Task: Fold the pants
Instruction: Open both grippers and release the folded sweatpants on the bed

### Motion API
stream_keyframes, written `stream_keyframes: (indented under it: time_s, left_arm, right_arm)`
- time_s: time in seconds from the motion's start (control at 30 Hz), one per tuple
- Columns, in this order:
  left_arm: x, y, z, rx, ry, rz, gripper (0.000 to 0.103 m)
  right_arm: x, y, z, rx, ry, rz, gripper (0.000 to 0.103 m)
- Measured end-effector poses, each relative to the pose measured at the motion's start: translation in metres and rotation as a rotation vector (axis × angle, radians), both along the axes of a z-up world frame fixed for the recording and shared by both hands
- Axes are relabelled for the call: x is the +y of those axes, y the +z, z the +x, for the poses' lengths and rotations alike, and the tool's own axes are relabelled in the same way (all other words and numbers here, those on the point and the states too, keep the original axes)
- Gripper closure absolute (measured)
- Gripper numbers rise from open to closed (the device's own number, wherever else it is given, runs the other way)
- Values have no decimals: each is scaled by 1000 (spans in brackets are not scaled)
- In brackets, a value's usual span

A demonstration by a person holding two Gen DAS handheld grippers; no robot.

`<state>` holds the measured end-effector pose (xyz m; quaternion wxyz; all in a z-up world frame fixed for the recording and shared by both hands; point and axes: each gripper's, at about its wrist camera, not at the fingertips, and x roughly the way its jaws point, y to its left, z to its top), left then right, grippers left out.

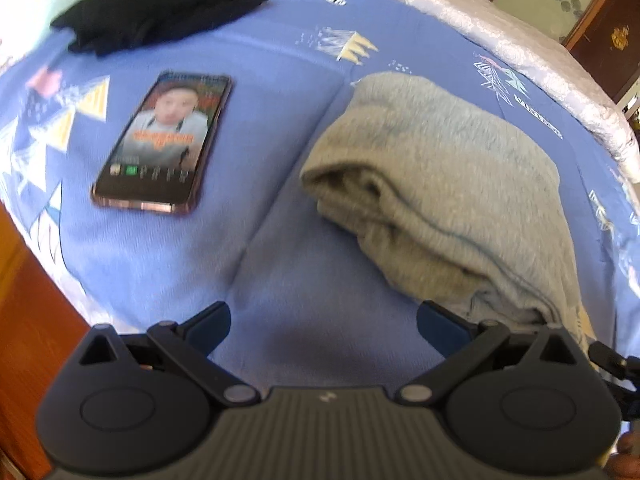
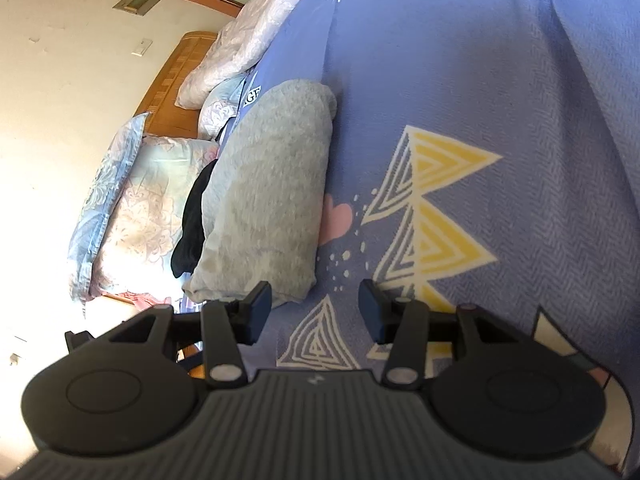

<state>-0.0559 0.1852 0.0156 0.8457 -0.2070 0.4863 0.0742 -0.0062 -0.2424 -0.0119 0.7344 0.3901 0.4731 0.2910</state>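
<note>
Left wrist view only: a phone (image 1: 162, 145), screen lit, lying flat on the blue bedspread (image 1: 280, 248), left of the pants (image 1: 436, 192); the edge of a wooden wardrobe at top right. A black garment (image 1: 160, 12) lies bunched at top left. Right wrist view only: pillows (image 2: 132, 208) and a wooden headboard (image 2: 176, 92) against a pale wall, and yellow triangle prints on the spread beside the pants (image 2: 268, 200); the black garment (image 2: 194, 220) shows as a sliver behind them.

Pants: grey, already folded into a thick bundle on the bed. Left gripper (image 1: 324, 326) has jaws wide apart, nothing between them, only bare spread; the bundle's near corner sits just past the right-hand finger, possibly touching, blur makes it unclear. Right gripper (image 2: 314, 312) has jaws about half open, empty; the bundle's near end is just beyond its left-hand finger, rest of the gap over printed spread.
</note>
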Motion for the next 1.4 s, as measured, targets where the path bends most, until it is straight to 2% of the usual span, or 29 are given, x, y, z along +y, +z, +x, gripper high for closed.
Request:
stream_keyframes:
  time_s: [0.2, 0.37, 0.43, 0.5, 0.6, 0.63, 0.7, 0.77, 0.87, 0.93, 1.03, 1.07, 1.13, 1.23, 1.4]
  left_arm:
    - [8, -4, -2, -5, 18, -41, 0]
    - [12, 20, -13, -170, 54, -20, 0]
    - [17, 24, -16, -198, 73, -40, 0]
    - [23, 22, -16, -191, 87, -80, 0]
    - [33, 13, -19, -131, 112, -120, 0]
    - [33, 9, -21, -113, 132, -108, 0]
    - [26, 7, -29, -97, 213, -20, 0]
    - [12, 6, -36, -92, 244, 51, 0]
    - [-18, 6, -43, -85, 238, 125, 0]
    - [-40, 8, -46, -91, 193, 176, 0]
    - [-57, 14, -47, -97, 132, 257, 0]
    - [-59, 16, -48, -104, 137, 264, 0]
    - [-63, 19, -53, -116, 144, 260, 0]
    - [-67, 22, -57, -127, 135, 274, 0]
    - [-73, 27, -60, -147, 124, 300, 0]
  right_arm:
    - [-3, -2, 1, 2, 3, 9, 52]
    - [-1, 1, -1, 3, -4, -8, 52]
    - [1, 1, -1, 2, -7, -10, 51]
    - [2, 2, -1, 3, -8, -10, 48]
    - [10, 6, 0, -6, 7, -24, 39]
    - [13, 8, 0, -15, 17, -35, 36]
    - [20, 11, 1, -35, 39, -63, 32]
    - [26, 13, 3, -52, 58, -61, 22]
    - [30, 13, 4, -62, 69, -70, 19]
    - [33, 18, 3, -74, 68, -108, 19]
    - [42, 44, -8, -220, 44, -282, 16]
    - [41, 51, -12, -274, 39, -317, 15]
    - [42, 57, -16, -325, 35, -360, 15]
    - [40, 49, -16, -290, 31, -411, 16]
    - [31, 30, -5, -177, -4, -358, 16]
